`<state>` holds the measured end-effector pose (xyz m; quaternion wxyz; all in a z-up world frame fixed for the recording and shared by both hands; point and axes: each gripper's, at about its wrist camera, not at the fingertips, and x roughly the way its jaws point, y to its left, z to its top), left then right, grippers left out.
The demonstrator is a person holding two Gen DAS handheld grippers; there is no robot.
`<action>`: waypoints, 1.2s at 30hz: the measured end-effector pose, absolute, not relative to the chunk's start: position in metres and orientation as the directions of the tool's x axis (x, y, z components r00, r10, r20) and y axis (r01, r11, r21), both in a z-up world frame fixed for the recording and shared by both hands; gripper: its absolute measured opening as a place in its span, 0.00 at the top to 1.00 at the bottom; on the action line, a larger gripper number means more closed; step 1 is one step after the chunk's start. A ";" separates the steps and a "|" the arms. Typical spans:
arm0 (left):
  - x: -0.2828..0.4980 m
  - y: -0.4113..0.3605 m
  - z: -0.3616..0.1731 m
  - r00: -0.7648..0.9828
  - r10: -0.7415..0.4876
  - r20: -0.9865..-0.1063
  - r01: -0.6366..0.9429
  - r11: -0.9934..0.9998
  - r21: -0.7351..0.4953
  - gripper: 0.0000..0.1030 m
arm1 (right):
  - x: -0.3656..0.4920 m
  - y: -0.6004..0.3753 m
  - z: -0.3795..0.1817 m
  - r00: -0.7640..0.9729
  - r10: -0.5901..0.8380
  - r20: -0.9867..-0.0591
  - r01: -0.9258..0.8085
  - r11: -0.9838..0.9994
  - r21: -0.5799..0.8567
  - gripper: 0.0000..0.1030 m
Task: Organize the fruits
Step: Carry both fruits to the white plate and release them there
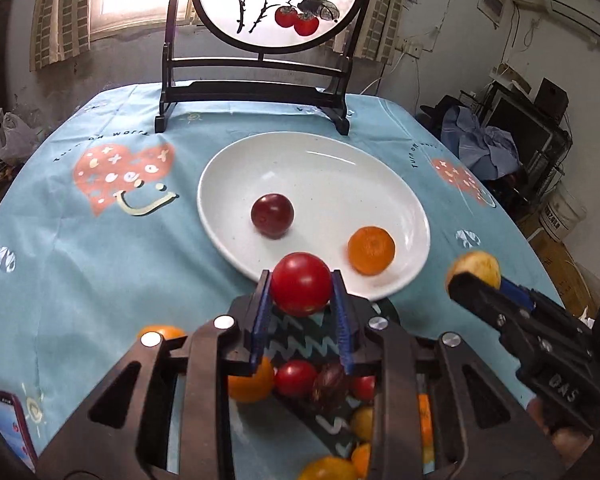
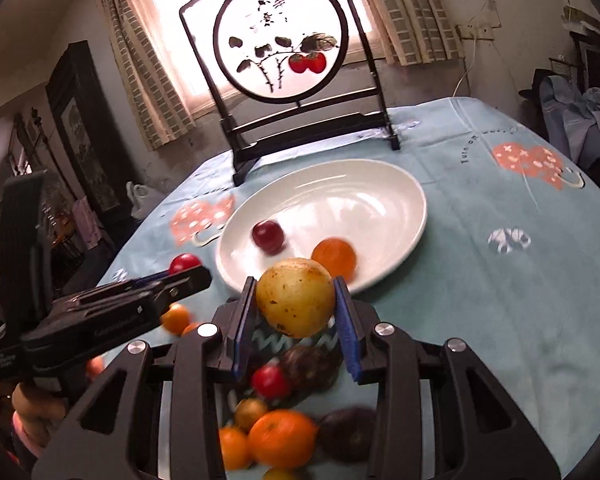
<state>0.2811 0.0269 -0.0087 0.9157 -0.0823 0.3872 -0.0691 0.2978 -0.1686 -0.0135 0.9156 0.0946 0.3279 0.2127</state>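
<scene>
The left tool [image 1: 302, 284] pinches a red tomato [image 1: 301, 283]; the right tool [image 2: 296, 300] pinches a yellow fruit [image 2: 295, 297]. Both hover at the near rim of the white plate [image 1: 328, 168], which holds two fruits: one dark red plum [image 1: 272, 215], one orange [image 1: 371, 250]. A framed screen [image 1: 260, 92] stands at the surface's far edge. Only the left view shows a phone [image 1: 10, 424].

Plates: one white plate [image 1: 320, 160], at the table's centre.
Fruits on plate: two are counted, a dark red plum [image 1: 272, 215] and an orange [image 1: 371, 250] at its 4 o'clock.
Fruits held in grippers: two, a red tomato [image 1: 301, 283] and a yellow pear [image 2: 295, 297].
Painted screens: one [image 1: 278, 0], at 12 o'clock.
</scene>
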 end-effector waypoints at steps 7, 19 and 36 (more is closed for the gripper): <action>0.339 0.024 -0.032 0.622 -0.166 -0.765 0.016 0.980 -0.200 0.72 | 0.371 -0.175 -0.044 0.643 0.434 -0.631 -0.267 0.899 0.347 0.62; 0.291 0.035 -0.018 0.681 -0.087 -0.727 -0.018 0.991 -0.136 0.10 | 0.332 -0.200 -0.034 0.598 0.527 -0.604 -0.294 0.845 0.446 0.39; 0.179 0.069 -0.060 0.660 -0.144 -0.737 -0.010 0.980 -0.200 0.09 | 0.236 -0.219 -0.059 0.507 0.578 -0.639 -0.386 0.815 0.432 0.36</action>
